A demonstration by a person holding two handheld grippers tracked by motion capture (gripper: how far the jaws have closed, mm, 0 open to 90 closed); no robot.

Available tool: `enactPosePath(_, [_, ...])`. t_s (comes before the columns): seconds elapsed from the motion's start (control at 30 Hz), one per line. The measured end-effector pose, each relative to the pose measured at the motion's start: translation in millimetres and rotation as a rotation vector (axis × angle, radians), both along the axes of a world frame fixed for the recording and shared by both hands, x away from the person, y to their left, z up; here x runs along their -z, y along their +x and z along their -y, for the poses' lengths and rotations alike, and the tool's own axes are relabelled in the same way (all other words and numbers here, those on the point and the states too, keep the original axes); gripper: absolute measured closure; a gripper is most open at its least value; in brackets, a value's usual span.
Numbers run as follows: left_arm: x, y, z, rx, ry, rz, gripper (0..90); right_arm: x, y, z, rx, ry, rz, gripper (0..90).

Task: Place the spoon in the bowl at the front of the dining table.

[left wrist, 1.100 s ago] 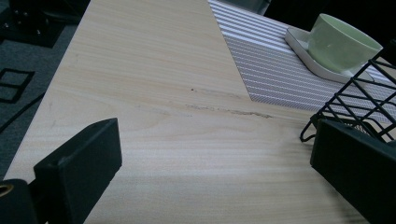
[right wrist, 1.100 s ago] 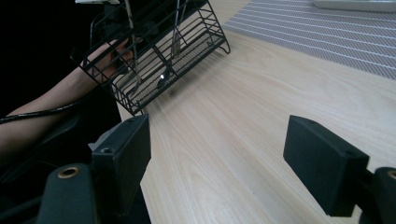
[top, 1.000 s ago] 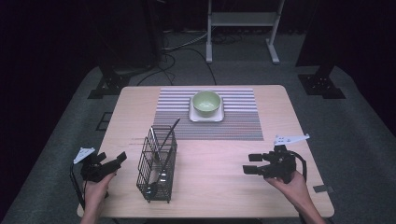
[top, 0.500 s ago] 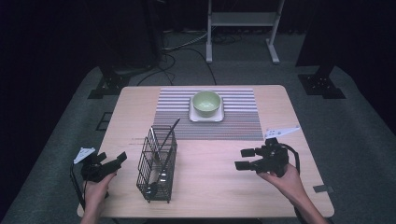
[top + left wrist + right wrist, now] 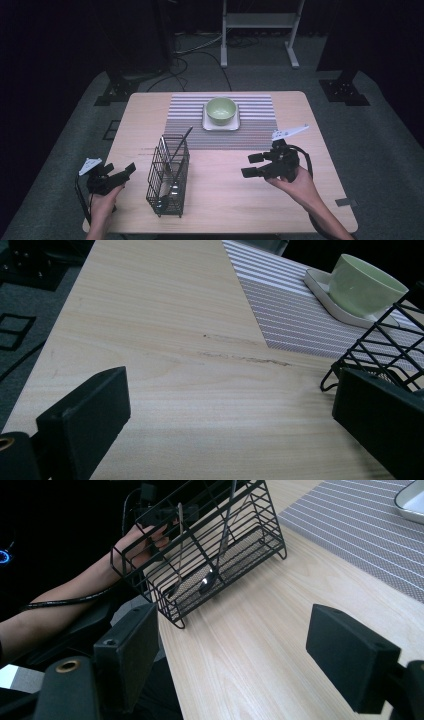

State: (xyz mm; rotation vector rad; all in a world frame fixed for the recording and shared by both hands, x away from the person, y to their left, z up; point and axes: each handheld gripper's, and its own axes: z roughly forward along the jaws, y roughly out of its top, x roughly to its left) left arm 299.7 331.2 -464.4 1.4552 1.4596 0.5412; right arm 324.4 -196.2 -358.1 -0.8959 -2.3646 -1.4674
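Wire basket stands at the bench's 7 o'clock — light, rigid, open mesh; utensils inside may rattle. Grip its top rim. Right gripper and left gripper — jaws released, empty.

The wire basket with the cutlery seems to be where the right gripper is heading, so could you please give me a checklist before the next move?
1. Right gripper open: ok, jaws wide apart.
2. Left gripper open, holding nothing: ok.
3. Wire basket upright: ok.
4. Cutlery reachable: cannot tell, handles lean inside the wires.
5. Bare table between right gripper and basket: ok.
6. Green bowl on its plate, away from the path: ok.
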Motion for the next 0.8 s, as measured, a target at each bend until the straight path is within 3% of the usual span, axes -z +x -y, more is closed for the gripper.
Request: enactPosePath(0.8, [-0.3,-0.5,0.2,0.001,-0.001,0.002,1.0,-14.5,14.6,-35.5,-0.059,-0.025,-0.013,20.0])
